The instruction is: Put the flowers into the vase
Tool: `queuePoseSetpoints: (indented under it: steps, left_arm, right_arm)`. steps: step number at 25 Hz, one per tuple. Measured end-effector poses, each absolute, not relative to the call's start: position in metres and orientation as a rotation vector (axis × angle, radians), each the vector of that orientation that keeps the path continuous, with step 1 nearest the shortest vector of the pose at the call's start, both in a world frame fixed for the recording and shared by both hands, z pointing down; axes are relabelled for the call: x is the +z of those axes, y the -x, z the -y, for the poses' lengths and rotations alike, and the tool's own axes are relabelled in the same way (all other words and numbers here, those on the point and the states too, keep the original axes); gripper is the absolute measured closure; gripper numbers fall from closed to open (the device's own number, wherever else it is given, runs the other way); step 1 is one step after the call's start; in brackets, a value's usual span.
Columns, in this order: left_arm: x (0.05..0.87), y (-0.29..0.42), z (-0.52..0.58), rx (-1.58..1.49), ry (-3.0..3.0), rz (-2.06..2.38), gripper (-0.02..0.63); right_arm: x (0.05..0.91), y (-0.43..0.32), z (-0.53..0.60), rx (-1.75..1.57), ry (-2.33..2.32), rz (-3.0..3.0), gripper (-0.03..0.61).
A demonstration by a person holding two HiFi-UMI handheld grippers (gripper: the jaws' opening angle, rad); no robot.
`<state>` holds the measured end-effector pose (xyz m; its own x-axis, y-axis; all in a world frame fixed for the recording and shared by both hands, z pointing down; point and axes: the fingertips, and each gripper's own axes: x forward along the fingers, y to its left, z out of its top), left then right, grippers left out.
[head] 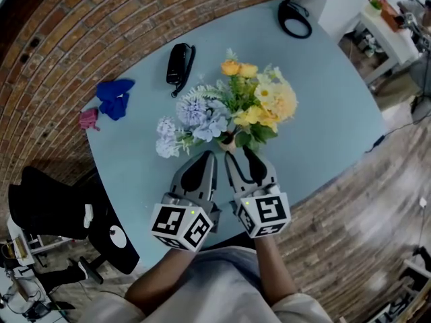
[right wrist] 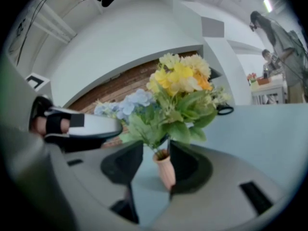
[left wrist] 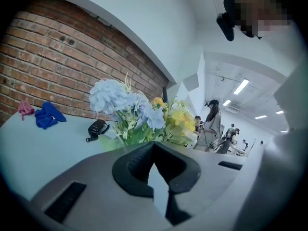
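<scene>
The flowers (head: 232, 110), a bunch of pale blue, white, yellow and orange blooms with green leaves, stand in the small peach-coloured vase (right wrist: 166, 170) near the middle of the light blue tabletop (head: 323, 113). Both tools are held low at the near edge, side by side and pointing at the bouquet. The right hand-held gripper (right wrist: 156, 148) has its jaws spread wide, with the vase standing between them. The vase sits close against the right-hand jaw and clear of the other one, so nothing is clamped. The left hand-held gripper (left wrist: 154, 146) has its jaws closed tip to tip with nothing between them, and it stops just short of the pale blue blooms. Farther back on the tabletop lie a black handset (head: 180, 64), a blue cloth (head: 114, 98) and a small pink item (head: 89, 118) by the left edge. A black ring-shaped object (head: 294, 19) sits at the far end.
</scene>
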<state>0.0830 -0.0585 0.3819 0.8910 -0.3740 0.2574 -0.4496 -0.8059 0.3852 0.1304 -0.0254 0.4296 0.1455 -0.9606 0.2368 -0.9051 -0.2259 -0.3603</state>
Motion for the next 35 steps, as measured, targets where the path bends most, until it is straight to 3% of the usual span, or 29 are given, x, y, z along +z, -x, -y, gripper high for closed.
queuePoseSetpoints:
  steps: [6, 13, 18, 35]
  left_arm:
    - [0.381, -0.077, 0.052, 0.226, -2.610, 0.589, 0.597]
    - [0.379, -0.067, 0.046, 0.212, -2.607, 0.584, 0.597]
    - [0.376, -0.059, 0.039, 0.203, -2.601, 0.579, 0.597]
    - [0.348, -0.051, 0.022, 0.133, -2.616, 0.528, 0.597]
  right_arm:
    - [0.424, -0.115, 0.013, -0.644, 2.278, -1.929, 0.408]
    - [0.396, -0.104, -0.004, -0.608, 2.298, -1.992, 0.506]
    - [0.377, -0.097, -0.012, -0.592, 2.291, -2.028, 0.543]
    - [0.324, -0.091, -0.029, -0.478, 2.206, -2.274, 0.557]
